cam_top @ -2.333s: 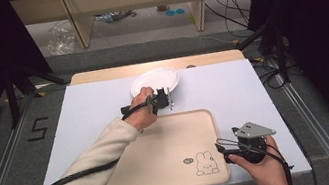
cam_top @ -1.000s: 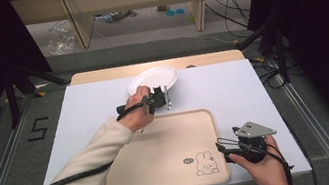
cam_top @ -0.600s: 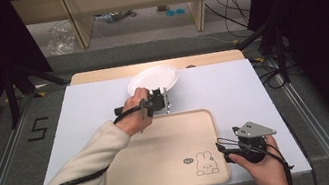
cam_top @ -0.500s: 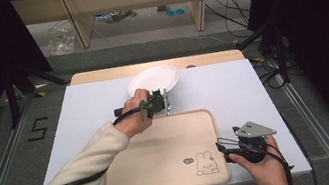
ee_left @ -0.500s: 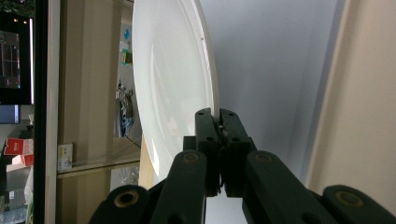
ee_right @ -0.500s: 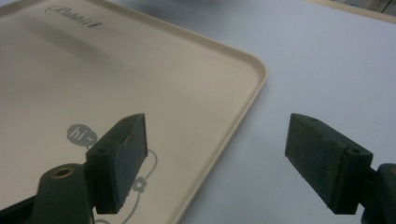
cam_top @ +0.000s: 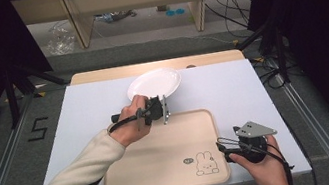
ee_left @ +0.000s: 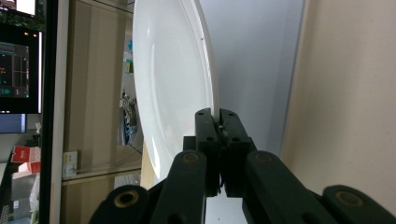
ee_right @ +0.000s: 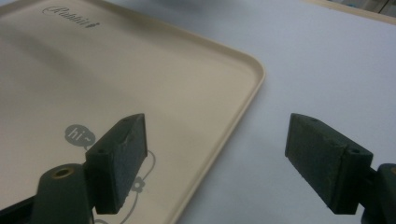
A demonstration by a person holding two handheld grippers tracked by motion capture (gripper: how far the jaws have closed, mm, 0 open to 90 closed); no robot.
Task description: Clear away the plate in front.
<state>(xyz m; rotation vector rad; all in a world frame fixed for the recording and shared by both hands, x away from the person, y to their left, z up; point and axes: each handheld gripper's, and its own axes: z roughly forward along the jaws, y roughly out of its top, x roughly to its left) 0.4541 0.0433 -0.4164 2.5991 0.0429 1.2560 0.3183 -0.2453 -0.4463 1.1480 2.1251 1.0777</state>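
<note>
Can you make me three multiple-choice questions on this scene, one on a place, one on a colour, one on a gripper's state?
1. Where is the rabbit drawing?
A. on the tray
B. on the plate
C. on the table
2. What colour is the plate?
A. blue
B. white
C. black
3. How does the left gripper stand?
A. wide open
B. lying on the tray
C. shut on the plate's rim

Key:
1 A, the rabbit is printed on the tray.
2 B, the plate is white.
3 C, the left gripper pinches the rim.
</note>
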